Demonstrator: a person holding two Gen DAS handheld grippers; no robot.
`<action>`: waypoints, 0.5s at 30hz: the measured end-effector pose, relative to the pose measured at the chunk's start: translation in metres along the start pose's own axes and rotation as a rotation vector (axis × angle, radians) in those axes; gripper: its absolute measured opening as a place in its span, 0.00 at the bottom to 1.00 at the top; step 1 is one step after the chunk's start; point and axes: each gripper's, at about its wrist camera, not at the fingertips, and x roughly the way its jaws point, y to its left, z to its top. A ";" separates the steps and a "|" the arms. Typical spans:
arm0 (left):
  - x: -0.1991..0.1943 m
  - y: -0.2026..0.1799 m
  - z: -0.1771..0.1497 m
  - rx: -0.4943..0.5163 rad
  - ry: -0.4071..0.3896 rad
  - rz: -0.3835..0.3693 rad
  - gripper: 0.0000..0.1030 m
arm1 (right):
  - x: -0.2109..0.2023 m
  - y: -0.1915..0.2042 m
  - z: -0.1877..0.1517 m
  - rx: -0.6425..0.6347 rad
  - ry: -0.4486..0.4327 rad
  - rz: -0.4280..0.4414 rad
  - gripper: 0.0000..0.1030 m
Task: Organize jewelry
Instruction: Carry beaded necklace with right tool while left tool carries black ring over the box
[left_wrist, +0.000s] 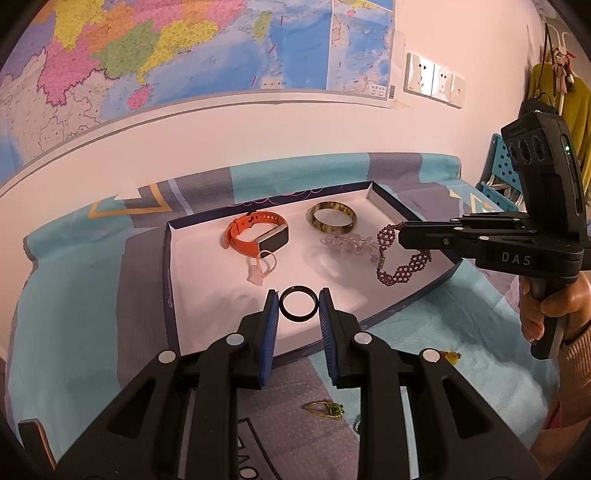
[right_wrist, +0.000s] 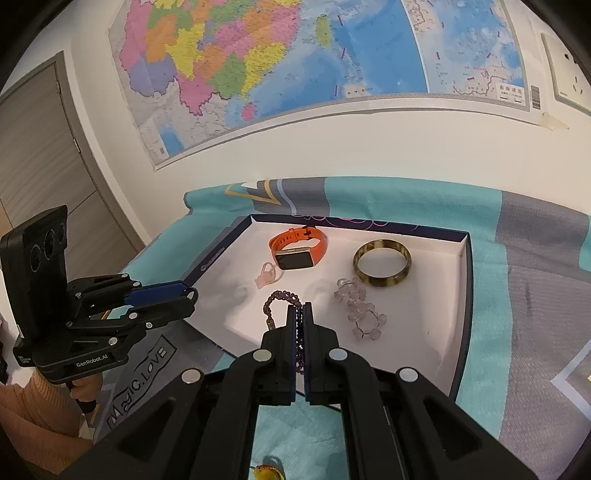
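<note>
A shallow white-lined tray (left_wrist: 173, 280) lies on the patterned cloth. In it are an orange smartwatch (left_wrist: 255, 236), a mottled green bangle (left_wrist: 332, 220), a clear crystal bracelet (left_wrist: 347, 243) and a small pink charm (left_wrist: 258, 269). My left gripper (left_wrist: 298, 308) is shut on a black ring (left_wrist: 298, 303), holding it over the tray's near edge. My right gripper (right_wrist: 300, 314) is shut on a purple beaded bracelet (right_wrist: 275, 301), which hangs over the tray (right_wrist: 458, 295); the bracelet also shows in the left wrist view (left_wrist: 402, 267).
On the cloth in front of the tray lie a gold piece with green stones (left_wrist: 327, 409) and a small yellow-orange piece (left_wrist: 452, 356). A map covers the wall behind. A blue pegboard rack (left_wrist: 498, 177) stands at the right.
</note>
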 end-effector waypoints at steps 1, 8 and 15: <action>0.001 0.000 0.000 0.000 0.001 0.000 0.22 | 0.001 -0.001 0.000 0.003 0.001 0.001 0.01; 0.010 0.003 0.001 -0.004 0.013 0.011 0.22 | 0.006 -0.004 0.000 0.016 0.012 0.003 0.02; 0.018 0.006 0.003 -0.012 0.023 0.019 0.22 | 0.011 -0.006 0.001 0.027 0.021 0.003 0.02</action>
